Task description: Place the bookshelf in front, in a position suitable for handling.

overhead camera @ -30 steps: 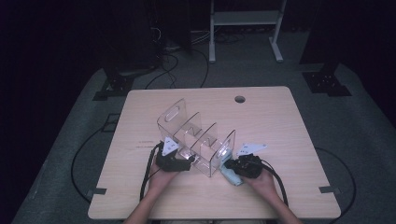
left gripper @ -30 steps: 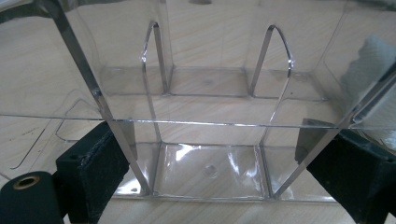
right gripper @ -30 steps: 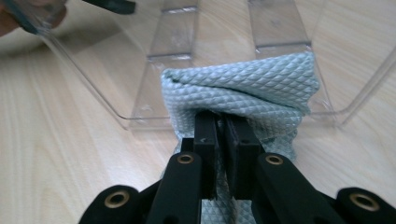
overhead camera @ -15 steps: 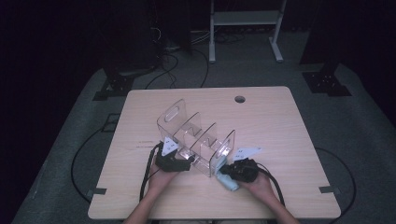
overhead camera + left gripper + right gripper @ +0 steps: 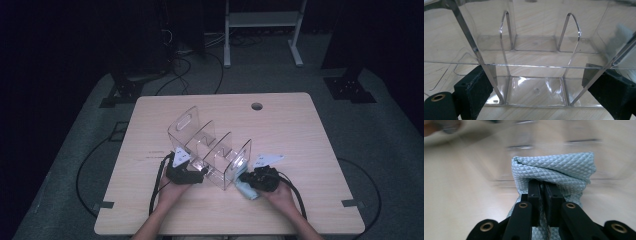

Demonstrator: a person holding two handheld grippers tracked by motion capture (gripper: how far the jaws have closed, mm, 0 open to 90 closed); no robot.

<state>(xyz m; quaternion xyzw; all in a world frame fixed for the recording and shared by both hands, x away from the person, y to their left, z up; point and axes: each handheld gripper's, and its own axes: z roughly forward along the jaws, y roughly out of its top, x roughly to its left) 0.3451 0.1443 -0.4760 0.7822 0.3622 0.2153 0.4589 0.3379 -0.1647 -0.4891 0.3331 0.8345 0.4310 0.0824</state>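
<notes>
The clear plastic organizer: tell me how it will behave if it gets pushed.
The clear plastic organizer is probably stiff: its thin dividers stand straight. It looks light, so a push may slide it across the table. The left claw straddling its wall should steady it.

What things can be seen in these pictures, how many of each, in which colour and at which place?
clear organizer: one, transparent plastic with dividers, on the middle of the table, a little toward the person
cloth: one, pale blue with a diamond weave, folded, at the organizer's right end
table: one, light wood, with a round hole near its far edge
floor cables: several, black, behind the table
metal stand: one, white, on the floor far behind the table
left gripper: one, black, jaws wide on both sides of the organizer's near end
right gripper: one, black, jaws shut on the cloth
hands: two, coming in from the near edge
</notes>
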